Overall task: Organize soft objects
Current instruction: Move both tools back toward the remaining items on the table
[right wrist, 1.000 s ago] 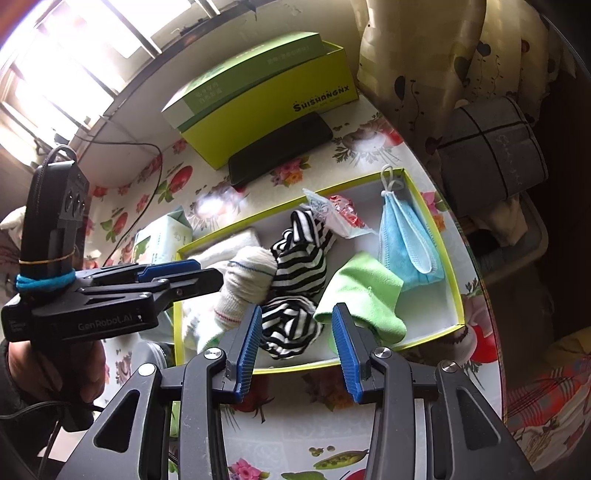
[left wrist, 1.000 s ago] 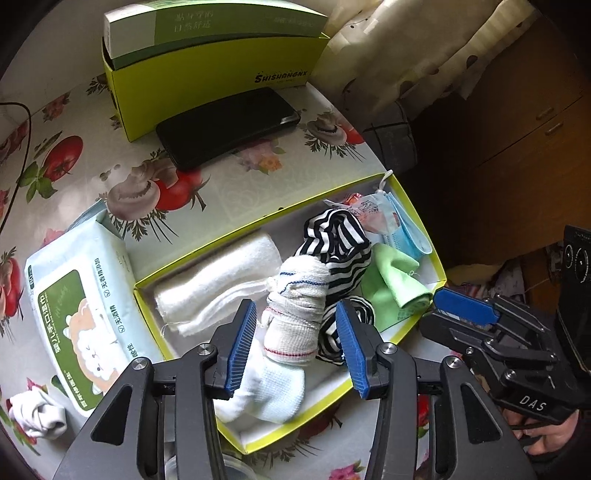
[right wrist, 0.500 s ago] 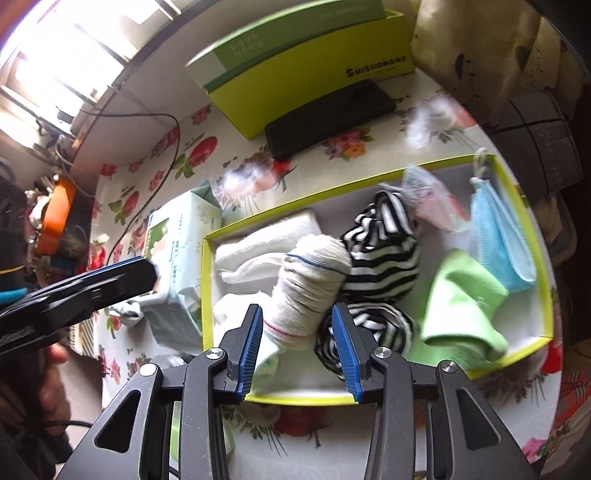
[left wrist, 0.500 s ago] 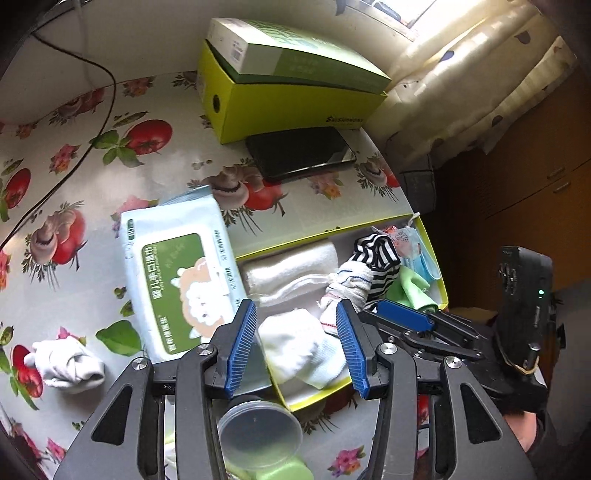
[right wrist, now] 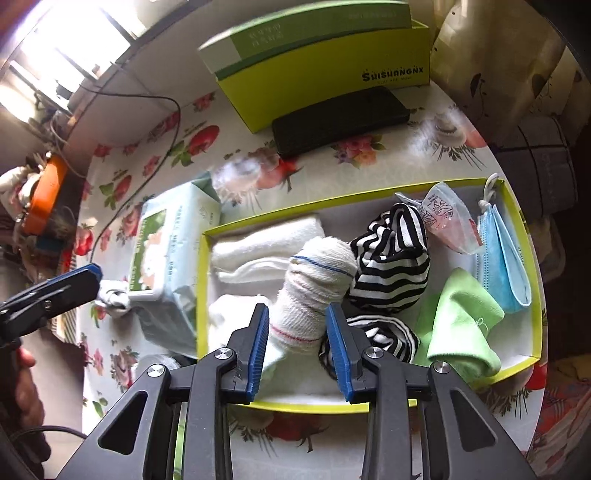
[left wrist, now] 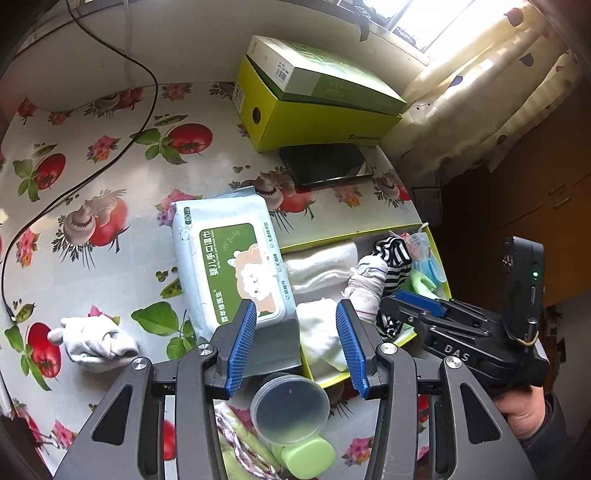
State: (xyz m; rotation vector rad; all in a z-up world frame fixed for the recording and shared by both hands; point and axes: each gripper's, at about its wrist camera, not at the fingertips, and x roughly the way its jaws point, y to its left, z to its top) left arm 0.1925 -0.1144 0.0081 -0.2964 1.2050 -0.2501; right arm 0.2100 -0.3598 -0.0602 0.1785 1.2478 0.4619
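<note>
Left gripper (left wrist: 297, 343) retreated, fingers spread, empty; only it shows stray sock (left wrist: 94, 341). Right gripper (right wrist: 297, 345) likewise.

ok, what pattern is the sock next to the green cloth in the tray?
Black-and-white stripes on the sock; clearest in the right wrist view.

My table (left wrist: 92, 177) wears a glossy oilcloth printed with tomatoes, mushrooms, flowers. Behind it a pale wall (left wrist: 92, 62), with a bright window (left wrist: 417, 22) at its far corner, daylight blown out. Right of table: cream dotted curtain (left wrist: 480, 85), then dark wooden cabinet (left wrist: 535, 177). Black cable (left wrist: 122, 147) trails across the oilcloth.
</note>
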